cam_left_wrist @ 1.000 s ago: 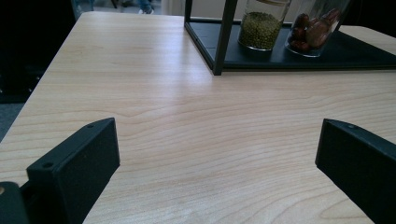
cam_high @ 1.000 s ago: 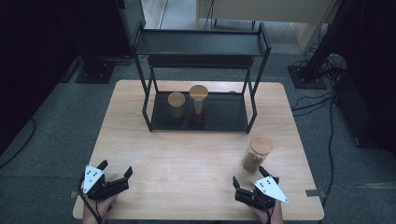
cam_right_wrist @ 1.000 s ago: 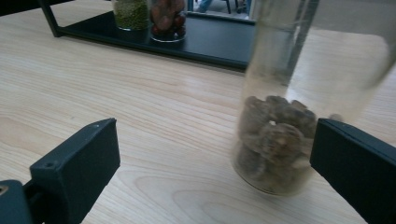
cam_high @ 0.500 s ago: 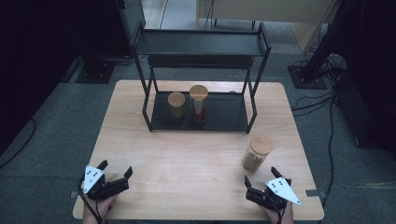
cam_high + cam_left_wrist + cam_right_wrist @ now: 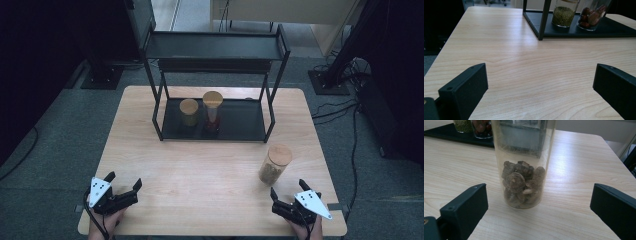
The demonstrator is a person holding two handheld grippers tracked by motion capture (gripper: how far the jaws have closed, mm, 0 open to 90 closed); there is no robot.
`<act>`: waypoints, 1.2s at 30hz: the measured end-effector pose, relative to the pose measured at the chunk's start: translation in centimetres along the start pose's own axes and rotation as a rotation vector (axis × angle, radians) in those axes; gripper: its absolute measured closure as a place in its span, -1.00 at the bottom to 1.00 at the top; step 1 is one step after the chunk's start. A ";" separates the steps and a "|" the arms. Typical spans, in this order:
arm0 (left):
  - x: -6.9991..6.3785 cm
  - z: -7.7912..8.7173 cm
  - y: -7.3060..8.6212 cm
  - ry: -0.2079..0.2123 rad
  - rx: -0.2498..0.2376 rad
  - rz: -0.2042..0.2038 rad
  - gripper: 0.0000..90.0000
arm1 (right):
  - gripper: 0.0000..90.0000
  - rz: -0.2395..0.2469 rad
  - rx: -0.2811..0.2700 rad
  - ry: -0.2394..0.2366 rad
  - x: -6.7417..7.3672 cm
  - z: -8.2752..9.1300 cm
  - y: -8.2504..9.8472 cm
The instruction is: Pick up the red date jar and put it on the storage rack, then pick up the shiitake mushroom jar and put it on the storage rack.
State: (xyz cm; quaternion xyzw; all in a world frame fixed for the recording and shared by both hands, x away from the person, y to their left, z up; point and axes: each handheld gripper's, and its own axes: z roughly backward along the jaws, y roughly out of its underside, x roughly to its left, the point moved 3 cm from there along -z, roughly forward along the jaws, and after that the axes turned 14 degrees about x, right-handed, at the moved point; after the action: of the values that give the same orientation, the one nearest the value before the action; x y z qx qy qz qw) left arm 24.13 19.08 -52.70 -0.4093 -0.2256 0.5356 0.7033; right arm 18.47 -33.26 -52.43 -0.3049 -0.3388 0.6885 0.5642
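On the black metal shelf rack [image 5: 215, 75], a short jar of green beans [image 5: 189, 112] stands just beside a taller jar of reddish fruit [image 5: 212, 110], wooden table [image 5: 200, 165] underneath.

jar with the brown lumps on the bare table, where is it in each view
High view: the jar with brown lumps stands right of centre on the table, just ahead of the right gripper.
Left gripper view: not in it.
Right gripper view: the jar stands upright at centre, beyond the open jaws.
Shared landmark: the black shelf rack holding two other jars.
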 end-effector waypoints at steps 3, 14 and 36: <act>0.0 0.0 0.0 0.000 0.000 0.000 -1.00 | -0.98 -0.002 0.002 -0.009 0.1 -0.1 0.0; 0.0 0.0 0.0 0.001 0.000 0.000 -1.00 | -0.97 0.004 0.007 -0.026 0.3 -0.5 -0.6; 0.0 0.0 0.0 0.008 0.002 0.002 -1.00 | -0.65 -0.020 0.015 -0.052 1.5 -4.3 -3.5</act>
State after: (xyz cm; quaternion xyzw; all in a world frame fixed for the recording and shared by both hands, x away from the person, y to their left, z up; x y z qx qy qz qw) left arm 24.16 19.12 -52.71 -0.4107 -0.2220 0.5349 0.7042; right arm 23.62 -30.76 -52.13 -0.2794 -0.3511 0.6930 0.5643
